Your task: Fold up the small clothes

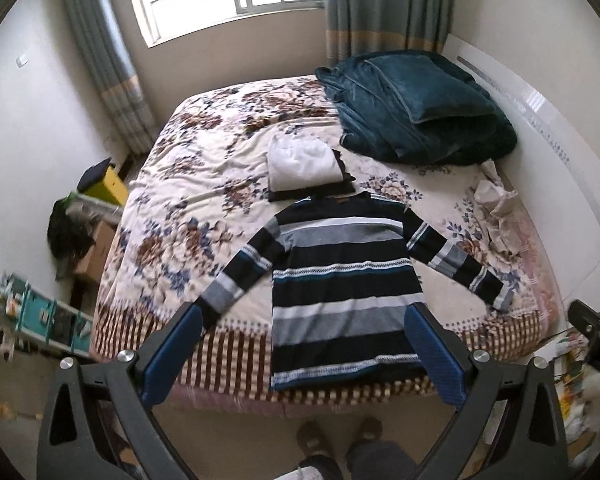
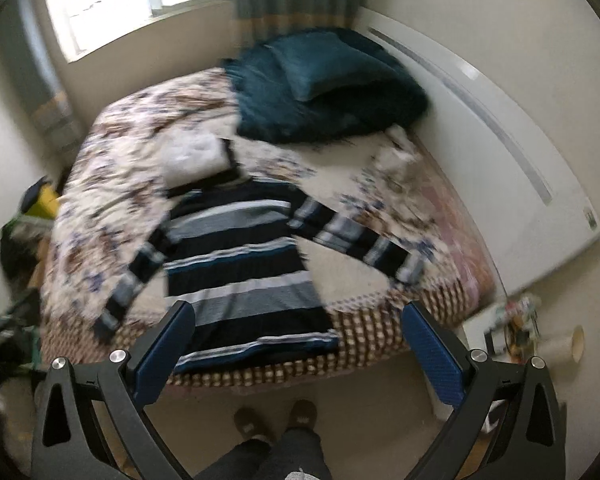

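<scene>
**Sweater spread, fold not begun**

Left gripper (image 1: 302,354) hangs spread wide and empty. The sweater (image 1: 340,280) lies flat at the bed's (image 1: 172,184) 6 o'clock edge. Right gripper (image 2: 300,350) likewise gapes. Next, probably pinch a sleeve and fold inward.

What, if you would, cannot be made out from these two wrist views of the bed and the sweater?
- Dark garment under the folded white garment, left wrist view: mostly covered, type unclear.
- Striped sweater, right wrist view: motion blur hides knit detail.
- Pale crumpled pile by the bed's right edge: unidentifiable.
- Shelf clutter, left wrist view: blurred, cut by the frame.
- Sweater hem corners: hidden behind both open grippers' fingers.
</scene>
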`<state>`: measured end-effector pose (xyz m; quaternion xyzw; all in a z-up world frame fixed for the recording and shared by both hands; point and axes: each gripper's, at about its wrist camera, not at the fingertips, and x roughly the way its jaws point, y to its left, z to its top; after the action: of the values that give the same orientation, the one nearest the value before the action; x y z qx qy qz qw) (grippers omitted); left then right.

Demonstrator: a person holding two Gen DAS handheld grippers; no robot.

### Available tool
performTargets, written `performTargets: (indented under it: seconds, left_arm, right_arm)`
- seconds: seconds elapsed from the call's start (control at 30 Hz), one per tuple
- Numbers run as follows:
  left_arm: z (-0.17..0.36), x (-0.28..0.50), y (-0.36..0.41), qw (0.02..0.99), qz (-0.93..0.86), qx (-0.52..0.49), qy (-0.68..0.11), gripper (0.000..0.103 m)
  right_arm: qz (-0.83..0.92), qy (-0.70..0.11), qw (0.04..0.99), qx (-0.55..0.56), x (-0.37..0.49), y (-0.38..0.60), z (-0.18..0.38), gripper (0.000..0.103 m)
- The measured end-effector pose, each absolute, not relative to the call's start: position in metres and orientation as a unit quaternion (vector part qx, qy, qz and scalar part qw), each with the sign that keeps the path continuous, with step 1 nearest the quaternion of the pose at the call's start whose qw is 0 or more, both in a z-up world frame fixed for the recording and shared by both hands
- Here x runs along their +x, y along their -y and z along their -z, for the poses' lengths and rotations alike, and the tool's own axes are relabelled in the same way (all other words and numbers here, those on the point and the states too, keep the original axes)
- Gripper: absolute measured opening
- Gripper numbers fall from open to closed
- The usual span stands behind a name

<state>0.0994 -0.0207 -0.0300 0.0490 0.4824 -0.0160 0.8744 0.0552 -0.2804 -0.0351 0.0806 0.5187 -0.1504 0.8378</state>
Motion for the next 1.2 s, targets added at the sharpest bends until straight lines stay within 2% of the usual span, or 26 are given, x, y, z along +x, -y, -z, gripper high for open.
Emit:
performTargets:
  seconds: [0.27,0.53,0.67,0.9,1.07,1.1,1.17,1.2]
  left_arm:
    - [0.132,0.185,0.072,0.860,0.005,0.099,-0.500,0.103]
    - [0.266,0.277,0.134,0.820,-0.047,0.128,-0.556,0.103]
    - [0.344,0.305,0.156,0.790,-0.052,0.137,-0.596,0.103]
    - [0.455,0.327,0.174,0.743,-0.049,0.139,-0.653,0.103]
    - [0.516,0.341,0.178,0.721,-0.049,0.148,-0.675,0.103]
    - [0.525,0.345,0.177,0.719,-0.051,0.147,-0.678,0.103]
    - [0.537,0.355,0.173,0.717,-0.057,0.141,-0.680,0.103]
    - [0.539,0.358,0.171,0.717,-0.058,0.138,-0.681,0.103]
  right_arm:
    - [0.248,-0.556,0.765,0.212,0.114,0.429,0.188,0.103]
    - [0.310,-0.580,0.652,0.377,0.169,0.587,0.406,0.103]
    - [0.340,-0.580,0.589,0.448,0.171,0.630,0.511,0.103]
    - [0.378,-0.554,0.514,0.534,0.148,0.662,0.630,0.102]
    - [0.425,-0.459,0.526,0.576,0.141,0.674,0.667,0.092]
    - [0.438,-0.437,0.529,0.581,0.141,0.677,0.669,0.087]
    - [0.467,-0.399,0.535,0.580,0.144,0.683,0.671,0.062]
    - [0.480,-0.389,0.537,0.574,0.148,0.685,0.671,0.042]
